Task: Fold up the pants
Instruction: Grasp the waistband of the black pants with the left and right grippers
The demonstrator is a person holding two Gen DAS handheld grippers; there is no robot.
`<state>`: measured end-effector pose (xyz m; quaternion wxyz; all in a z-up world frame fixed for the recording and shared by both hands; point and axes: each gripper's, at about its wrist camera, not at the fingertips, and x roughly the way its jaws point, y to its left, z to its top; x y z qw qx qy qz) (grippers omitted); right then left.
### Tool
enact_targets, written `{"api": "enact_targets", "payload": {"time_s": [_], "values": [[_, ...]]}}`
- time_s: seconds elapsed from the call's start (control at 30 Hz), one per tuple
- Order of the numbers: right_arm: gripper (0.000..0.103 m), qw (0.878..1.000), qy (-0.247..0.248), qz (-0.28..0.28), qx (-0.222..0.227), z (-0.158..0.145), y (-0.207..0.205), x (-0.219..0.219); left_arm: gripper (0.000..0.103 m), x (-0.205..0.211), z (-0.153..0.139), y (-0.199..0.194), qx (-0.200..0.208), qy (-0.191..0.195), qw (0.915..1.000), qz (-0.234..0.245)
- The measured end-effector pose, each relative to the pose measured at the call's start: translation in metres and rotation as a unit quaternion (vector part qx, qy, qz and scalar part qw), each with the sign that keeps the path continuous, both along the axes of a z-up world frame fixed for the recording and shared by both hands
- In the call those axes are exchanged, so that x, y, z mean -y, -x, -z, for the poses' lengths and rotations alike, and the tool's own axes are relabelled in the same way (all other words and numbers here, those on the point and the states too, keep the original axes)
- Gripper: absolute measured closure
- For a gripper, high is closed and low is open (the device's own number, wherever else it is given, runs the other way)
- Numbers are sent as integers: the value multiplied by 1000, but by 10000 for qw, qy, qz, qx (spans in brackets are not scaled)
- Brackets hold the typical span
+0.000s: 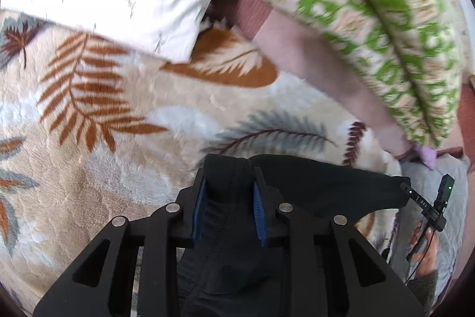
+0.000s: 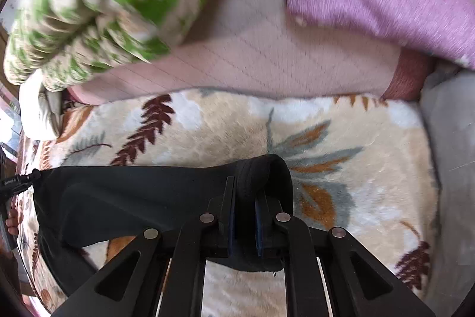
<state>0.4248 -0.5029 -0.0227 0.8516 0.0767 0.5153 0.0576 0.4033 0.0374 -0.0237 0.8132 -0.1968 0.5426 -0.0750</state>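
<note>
Two ends of the black pants (image 2: 133, 198) are hanging pinched, one in each hand-held gripper, left (image 1: 230, 186) and right (image 2: 245, 198), their edge stretching sideways between them above the bed's leaf-print blanket (image 2: 213, 124).

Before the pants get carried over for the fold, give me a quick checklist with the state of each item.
1. Left claw clamped on the black fabric pants: ok.
2. Right claw clamped on the pants: ok.
3. Pants edge stretched between both claws: ok.
4. Leaf-patterned plush blanket ahead free of objects: ok.
5. Green-patterned pillow apart from the pants: ok.
6. Lower part of the pants hanging untangled: cannot tell.
</note>
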Motion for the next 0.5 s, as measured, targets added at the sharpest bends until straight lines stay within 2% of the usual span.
{"api": "enact_targets", "payload": {"time_s": [0.1,0.27,0.5], "values": [[94,9997,119,-144,161,-17,16,-6,78,1,-15,14,166,-156,9997,93],[94,9986,97,-302,431,-39,47,-10,78,-3,-44,44,686,-270,9972,128],[93,9948,-6,-567,847,-62,111,-18,78,-12,-58,88,951,-235,9952,64]]}}
